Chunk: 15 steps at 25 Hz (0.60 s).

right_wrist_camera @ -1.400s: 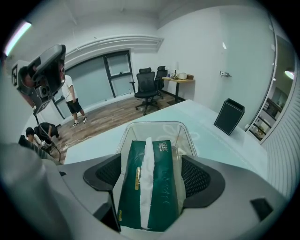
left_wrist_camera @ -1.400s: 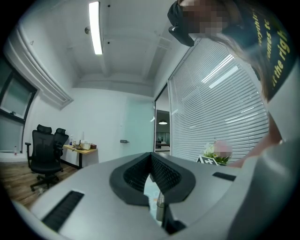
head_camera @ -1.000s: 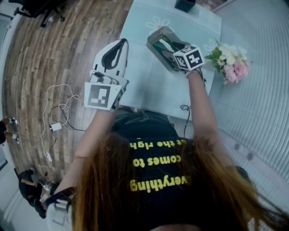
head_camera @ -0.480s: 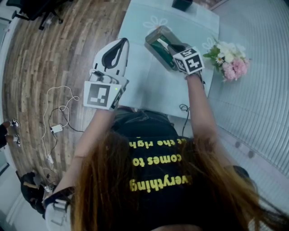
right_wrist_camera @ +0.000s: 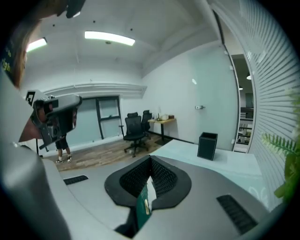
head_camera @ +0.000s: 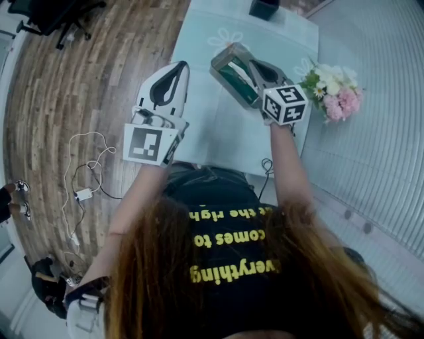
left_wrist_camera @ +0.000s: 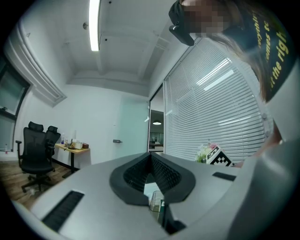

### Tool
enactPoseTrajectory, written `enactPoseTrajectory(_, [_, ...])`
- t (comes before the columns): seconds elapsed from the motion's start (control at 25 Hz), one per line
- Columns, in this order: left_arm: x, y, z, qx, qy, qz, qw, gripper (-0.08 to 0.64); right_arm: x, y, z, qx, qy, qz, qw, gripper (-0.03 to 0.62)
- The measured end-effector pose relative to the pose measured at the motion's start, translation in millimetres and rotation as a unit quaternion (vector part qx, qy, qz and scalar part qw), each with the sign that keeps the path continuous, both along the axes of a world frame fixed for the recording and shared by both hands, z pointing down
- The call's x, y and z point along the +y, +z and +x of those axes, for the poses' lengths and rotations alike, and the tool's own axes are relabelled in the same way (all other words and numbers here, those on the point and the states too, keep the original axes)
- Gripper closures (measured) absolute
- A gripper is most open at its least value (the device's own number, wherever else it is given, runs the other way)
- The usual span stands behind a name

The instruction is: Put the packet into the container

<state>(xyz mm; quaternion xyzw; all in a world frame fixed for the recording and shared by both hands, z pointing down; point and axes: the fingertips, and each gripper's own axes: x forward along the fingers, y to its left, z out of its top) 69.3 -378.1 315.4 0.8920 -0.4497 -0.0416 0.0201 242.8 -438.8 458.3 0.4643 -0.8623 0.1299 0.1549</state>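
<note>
A clear container (head_camera: 232, 74) with green inside lies tilted on the pale table (head_camera: 218, 136). My right gripper (head_camera: 250, 64) reaches over its near right side. In the right gripper view that gripper (right_wrist_camera: 150, 159) is shut on the edge of a green packet (right_wrist_camera: 142, 208), which stands upright between the black pads. My left gripper (head_camera: 173, 69) hovers to the left of the container, apart from it. Its jaws (left_wrist_camera: 151, 155) are shut with nothing between them. Part of the clear container (left_wrist_camera: 156, 202) shows through the gap below the pads.
A bunch of pink and white flowers (head_camera: 334, 93) stands at the table's right edge. A black box (head_camera: 264, 8) sits at the far end, also seen as a black box (right_wrist_camera: 207, 145) ahead of the right gripper. Cables (head_camera: 83, 172) lie on the wooden floor at left.
My right gripper has drawn back a little toward me beside the container. The left gripper has stayed where it was.
</note>
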Motion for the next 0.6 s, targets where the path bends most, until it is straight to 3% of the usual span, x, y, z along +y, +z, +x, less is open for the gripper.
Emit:
enactPoseTrajectory(0.32, [-3, -1, 4, -0.004, 0.008, 0.004, 0.9999, 0.559, 6, -78, 6, -0.055, 0.050, 0.136, 0.988, 0.570])
enactPoseTrajectory(0.6, [-6, 0, 10, -0.008, 0.020, 0.008, 0.9997, 0.558, 27, -109, 16, -0.077, 0.081, 0.174, 0.978, 0.571])
